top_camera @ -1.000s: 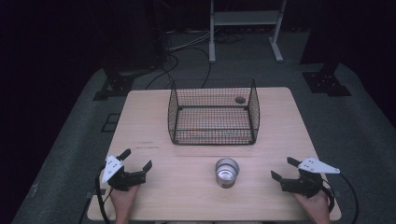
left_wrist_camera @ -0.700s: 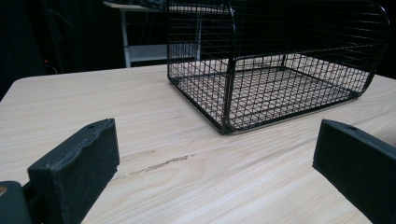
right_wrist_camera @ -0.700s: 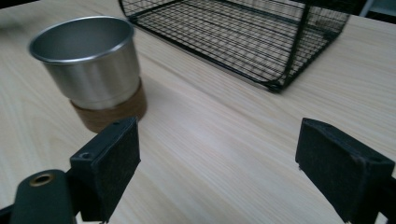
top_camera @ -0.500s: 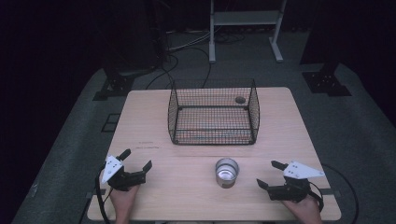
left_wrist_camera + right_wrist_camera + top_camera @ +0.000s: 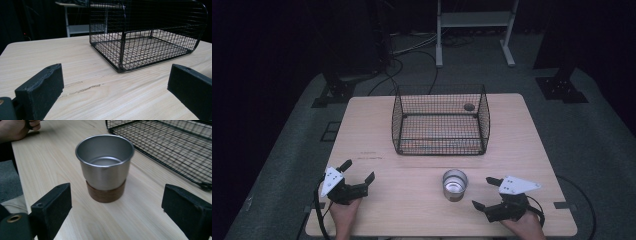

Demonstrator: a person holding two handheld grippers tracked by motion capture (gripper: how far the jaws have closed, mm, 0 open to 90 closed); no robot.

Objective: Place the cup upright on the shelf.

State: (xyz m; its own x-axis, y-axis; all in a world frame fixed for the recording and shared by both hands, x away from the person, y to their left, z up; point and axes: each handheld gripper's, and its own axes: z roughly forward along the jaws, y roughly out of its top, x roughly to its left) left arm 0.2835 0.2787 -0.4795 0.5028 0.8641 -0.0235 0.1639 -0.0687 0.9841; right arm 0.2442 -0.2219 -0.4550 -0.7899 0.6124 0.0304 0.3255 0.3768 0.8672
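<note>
A steel cup (image 5: 454, 184) with a brown wooden base stands upright and empty near the table's front edge; it also sits in the right gripper view (image 5: 105, 167), straight ahead of the jaws. My right gripper (image 5: 486, 192) is open just right of the cup, pointing left at it, a short gap away (image 5: 117, 212). A black wire basket (image 5: 440, 120) stands at the table's middle back, seen close in the left gripper view (image 5: 150, 35). My left gripper (image 5: 358, 171) rests open at the front left (image 5: 112, 87), nothing between its jaws.
The wooden table (image 5: 372, 135) has bare surface left and right of the basket. A small dark round object (image 5: 469, 106) lies at the basket's back right; I cannot tell whether inside or behind. A white metal stand (image 5: 474, 20) and cables lie on the floor beyond.
My right gripper has swung down and left toward the cup, turning its jaws to face it. The left gripper and the cup have stayed put.
</note>
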